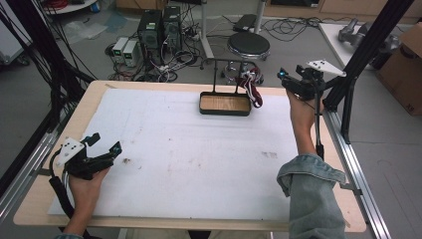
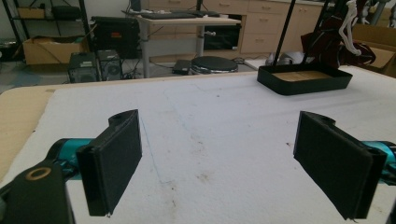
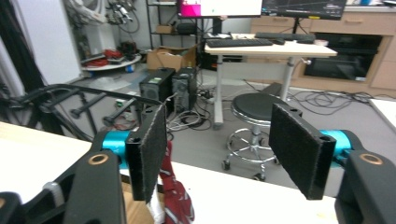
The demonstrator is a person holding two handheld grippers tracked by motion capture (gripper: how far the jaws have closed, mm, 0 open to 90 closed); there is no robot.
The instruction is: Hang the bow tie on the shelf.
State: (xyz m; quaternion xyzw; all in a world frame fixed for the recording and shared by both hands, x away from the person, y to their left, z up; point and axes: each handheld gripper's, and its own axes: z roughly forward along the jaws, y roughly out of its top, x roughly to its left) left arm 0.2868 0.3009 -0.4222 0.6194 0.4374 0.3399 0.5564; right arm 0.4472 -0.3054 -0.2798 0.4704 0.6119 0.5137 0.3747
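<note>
Left gripper (image 1: 106, 143) jaws released, right gripper (image 1: 282, 75) jaws released, rectangular black tray (image 1: 225, 111), wood-lined

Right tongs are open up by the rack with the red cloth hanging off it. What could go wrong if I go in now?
The red cloth hangs off the rack, over the black tray's right end; a pull may drag or tip the tray. The open right tongs sit at the table's far edge, so a slipped cloth might fall to the floor.

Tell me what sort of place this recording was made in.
Most likely a robotics or data-collection lab. Desktop computer towers sit on the floor amid tangled cables, a desk with keyboard and monitors stands behind, and the padded work table is framed by black metal rails.
</note>
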